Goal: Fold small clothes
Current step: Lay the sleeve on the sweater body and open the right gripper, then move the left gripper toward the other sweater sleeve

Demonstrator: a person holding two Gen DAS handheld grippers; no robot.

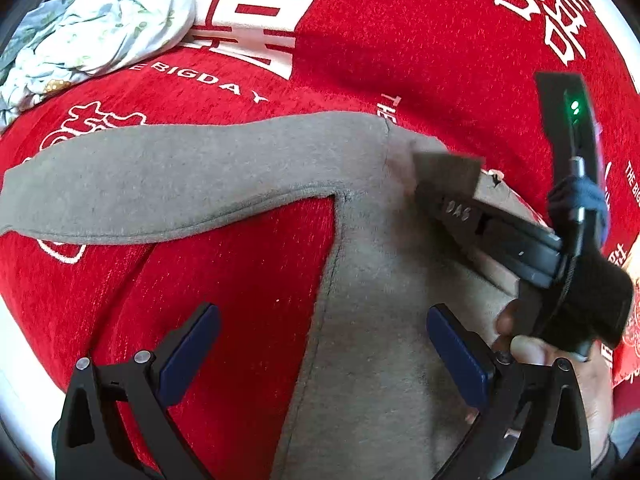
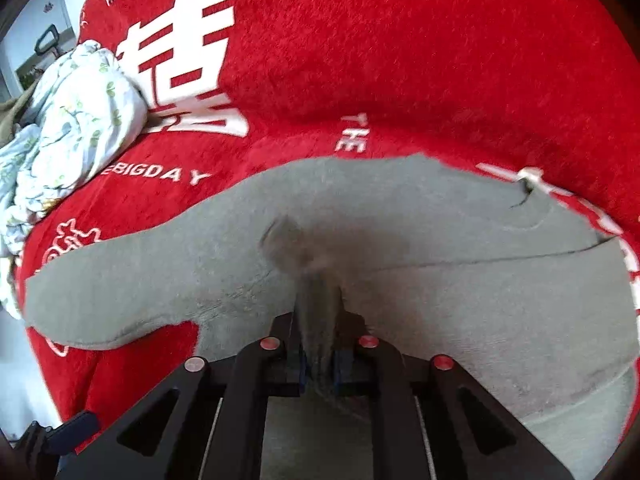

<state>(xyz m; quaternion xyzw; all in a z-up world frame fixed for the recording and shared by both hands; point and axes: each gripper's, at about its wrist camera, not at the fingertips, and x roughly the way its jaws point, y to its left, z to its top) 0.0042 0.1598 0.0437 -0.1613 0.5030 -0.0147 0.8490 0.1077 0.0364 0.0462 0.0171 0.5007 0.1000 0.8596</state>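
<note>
1. Grey fleece is bunched between the right gripper's [image 2: 318,368] closed fingers; only a narrow pinch of the garment [image 1: 372,280] is held, so I judge it could slip free if pulled sharply.
2. Spread wide and holding nothing, the left gripper [image 1: 320,344] hangs over the garment's near left edge, one finger above the red blanket [image 1: 420,40]; closing there could catch blanket pile with the fleece.
3. Beyond, the garment lies flat on the blanket, its sleeve [image 1: 160,176] stretched left. Lifting the pinch may drag the body and skew the sleeve, spoiling a straight fold.
4. Far left sits a floral bundle [image 1: 100,20], well apart; little risk there.
</note>
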